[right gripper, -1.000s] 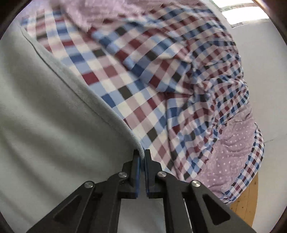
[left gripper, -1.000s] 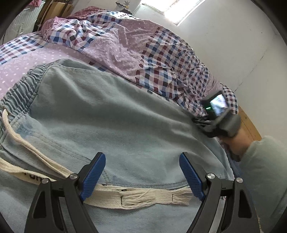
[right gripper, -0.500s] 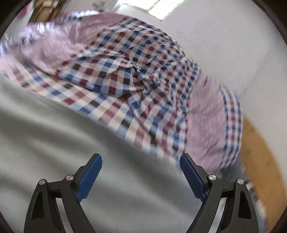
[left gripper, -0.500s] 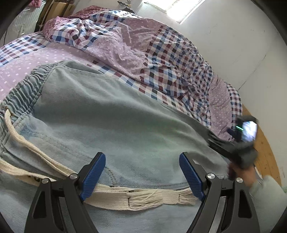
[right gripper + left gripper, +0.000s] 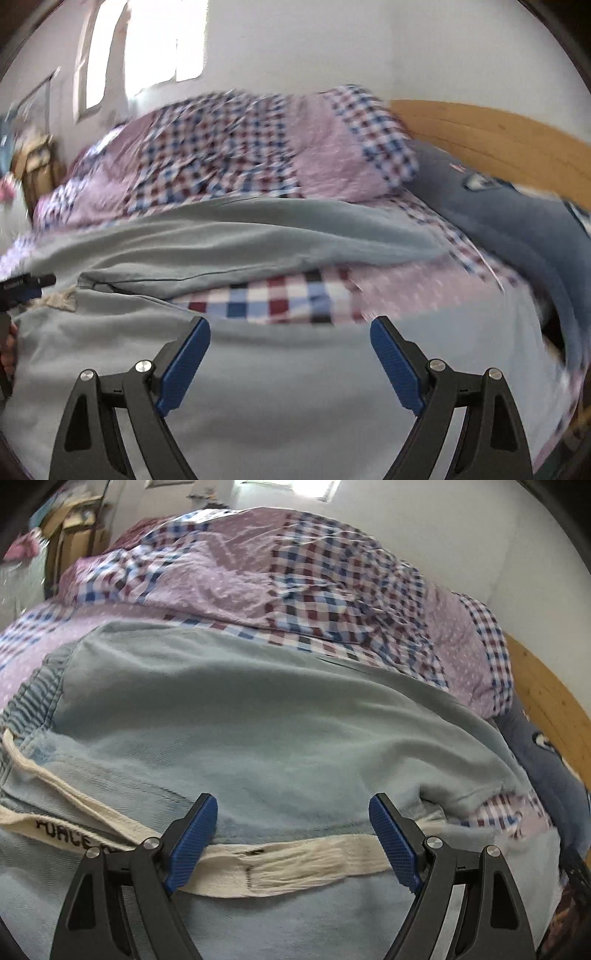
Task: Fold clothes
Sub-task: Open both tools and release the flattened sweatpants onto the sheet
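Light blue denim trousers (image 5: 258, 720) lie spread on the bed, elastic waistband (image 5: 29, 701) at the left. A cream drawstring (image 5: 295, 864) crosses the near cloth. My left gripper (image 5: 293, 812) hovers open just over the drawstring, nothing between its blue pads. In the right wrist view a trouser leg (image 5: 258, 236) lies folded across, with checked sheet showing below its edge. My right gripper (image 5: 290, 332) stands open above the near denim layer (image 5: 295, 398), holding nothing. The picture there is blurred by motion. The left gripper's finger (image 5: 26, 282) pokes in at the far left edge.
A rumpled purple and checked quilt (image 5: 295, 572) is heaped behind the trousers. A dark blue garment (image 5: 498, 221) lies at the right against the wooden bed board (image 5: 498, 136). White walls and a bright window (image 5: 162, 40) stand beyond.
The right gripper opened, let go of the trouser edge, and swung back across the bed to the near side, rolling level. The left gripper shifted and rolled a little over the drawstring.
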A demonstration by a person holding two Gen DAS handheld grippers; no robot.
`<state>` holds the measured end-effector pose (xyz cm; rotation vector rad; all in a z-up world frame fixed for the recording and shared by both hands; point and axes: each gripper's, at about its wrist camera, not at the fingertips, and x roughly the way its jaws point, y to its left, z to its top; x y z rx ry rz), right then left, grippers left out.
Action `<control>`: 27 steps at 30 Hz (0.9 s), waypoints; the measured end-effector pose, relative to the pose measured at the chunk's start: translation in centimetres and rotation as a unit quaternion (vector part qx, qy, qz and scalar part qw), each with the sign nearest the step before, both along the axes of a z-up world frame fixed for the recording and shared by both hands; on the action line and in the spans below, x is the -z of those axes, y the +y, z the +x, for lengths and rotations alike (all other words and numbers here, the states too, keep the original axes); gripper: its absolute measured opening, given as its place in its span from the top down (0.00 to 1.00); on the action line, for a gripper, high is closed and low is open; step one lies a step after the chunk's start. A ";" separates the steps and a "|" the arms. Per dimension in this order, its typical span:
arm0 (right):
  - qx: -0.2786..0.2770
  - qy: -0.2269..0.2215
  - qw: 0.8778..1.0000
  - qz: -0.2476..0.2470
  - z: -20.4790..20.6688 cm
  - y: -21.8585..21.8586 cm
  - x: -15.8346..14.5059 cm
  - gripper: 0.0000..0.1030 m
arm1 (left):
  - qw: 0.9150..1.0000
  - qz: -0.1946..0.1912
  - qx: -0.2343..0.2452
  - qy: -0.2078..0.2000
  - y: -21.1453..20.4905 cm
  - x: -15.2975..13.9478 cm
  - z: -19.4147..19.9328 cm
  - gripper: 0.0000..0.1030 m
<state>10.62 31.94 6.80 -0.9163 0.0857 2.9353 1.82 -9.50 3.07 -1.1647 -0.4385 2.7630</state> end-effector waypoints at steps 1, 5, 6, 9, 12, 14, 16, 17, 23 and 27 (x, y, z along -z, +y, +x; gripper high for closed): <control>-0.001 -0.017 1.000 -0.018 -0.3 0.2 0.4 0.11 | 1.000 -0.001 0.004 0.003 0.2 -0.1 0.3 0.15; -0.028 -0.029 0.995 -0.091 -0.8 0.5 0.8 0.11 | 1.000 0.010 0.013 0.011 0.7 -0.4 1.9 0.15; -0.032 -0.027 0.994 -0.096 -0.6 0.4 0.7 0.11 | 1.000 0.010 0.014 0.013 0.8 -0.6 2.5 0.15; -0.055 -0.017 0.993 -0.099 0.0 -0.6 0.2 0.11 | 1.000 -0.004 0.012 0.016 1.1 -1.0 5.0 0.15; -0.082 -0.011 0.993 -0.084 0.0 -1.9 -0.2 0.11 | 1.000 -0.022 0.000 0.020 0.7 -1.8 8.0 0.15; -0.096 -0.006 0.993 -0.071 0.2 -2.8 -0.5 0.11 | 0.999 -0.031 -0.014 0.026 -0.1 -2.4 10.2 0.15; -0.104 0.003 0.993 -0.053 1.0 -3.8 -0.7 0.11 | 0.998 -0.033 -0.035 0.028 -1.3 -3.0 12.6 0.15; -0.106 0.005 0.993 -0.047 1.3 -4.2 -0.8 0.11 | 0.998 -0.031 -0.045 0.028 -1.9 -3.3 13.6 0.15; -0.119 0.018 0.992 -0.048 4.1 -5.8 -1.6 0.11 | 0.988 0.016 -0.148 0.040 -8.1 -5.2 20.6 0.15; -0.130 0.019 0.989 -0.068 6.1 -6.9 -2.0 0.11 | 0.975 0.079 -0.204 0.029 -12.6 -5.1 23.7 0.15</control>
